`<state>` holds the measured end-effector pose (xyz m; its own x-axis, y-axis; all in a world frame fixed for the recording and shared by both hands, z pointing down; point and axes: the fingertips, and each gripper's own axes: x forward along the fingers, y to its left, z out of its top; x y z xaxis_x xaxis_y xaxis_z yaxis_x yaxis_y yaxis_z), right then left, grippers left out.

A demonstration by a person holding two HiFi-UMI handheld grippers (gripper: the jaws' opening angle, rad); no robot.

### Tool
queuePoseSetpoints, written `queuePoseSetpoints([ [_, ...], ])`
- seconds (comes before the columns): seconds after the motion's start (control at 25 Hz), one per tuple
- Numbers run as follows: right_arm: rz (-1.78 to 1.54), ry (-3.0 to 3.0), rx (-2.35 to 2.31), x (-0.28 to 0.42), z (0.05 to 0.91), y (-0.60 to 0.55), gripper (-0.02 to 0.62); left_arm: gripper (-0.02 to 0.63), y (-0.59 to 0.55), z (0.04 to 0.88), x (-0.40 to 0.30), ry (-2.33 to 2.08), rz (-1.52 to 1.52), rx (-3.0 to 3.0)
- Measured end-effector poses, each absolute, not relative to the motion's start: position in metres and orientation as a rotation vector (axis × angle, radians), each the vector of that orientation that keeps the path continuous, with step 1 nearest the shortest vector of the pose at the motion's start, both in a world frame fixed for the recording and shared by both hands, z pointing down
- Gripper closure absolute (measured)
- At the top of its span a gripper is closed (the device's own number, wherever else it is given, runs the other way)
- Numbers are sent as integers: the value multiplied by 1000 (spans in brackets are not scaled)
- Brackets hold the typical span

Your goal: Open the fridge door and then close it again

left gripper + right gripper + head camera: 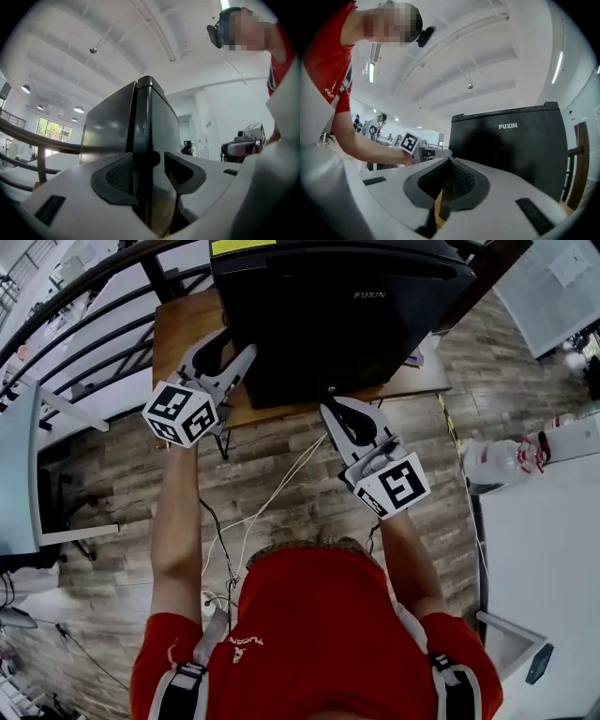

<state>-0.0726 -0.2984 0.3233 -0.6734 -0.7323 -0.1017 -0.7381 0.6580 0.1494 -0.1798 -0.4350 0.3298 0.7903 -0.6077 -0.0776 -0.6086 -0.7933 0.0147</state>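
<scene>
Straddling the fridge door's edge at upper left, the left gripper gapes, unclamped; the right gripper sits closed, empty. The door seems rigid and slick, so take that edge.

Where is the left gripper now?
In the head view the left gripper is upper left, at the fridge's left front corner, which stands between its open jaws.

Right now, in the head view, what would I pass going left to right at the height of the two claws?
The grey left claw, open around the edge of the black fridge → grey right claw, shut → clear plastic bottle → white rectangular tabletop.
</scene>
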Motion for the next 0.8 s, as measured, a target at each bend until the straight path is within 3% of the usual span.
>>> queuePoseSetpoints([
  [0.8, 240, 2845, -1214, -50, 325, -279, 571, 434, -410, 329, -176, 1051, 100, -2904],
])
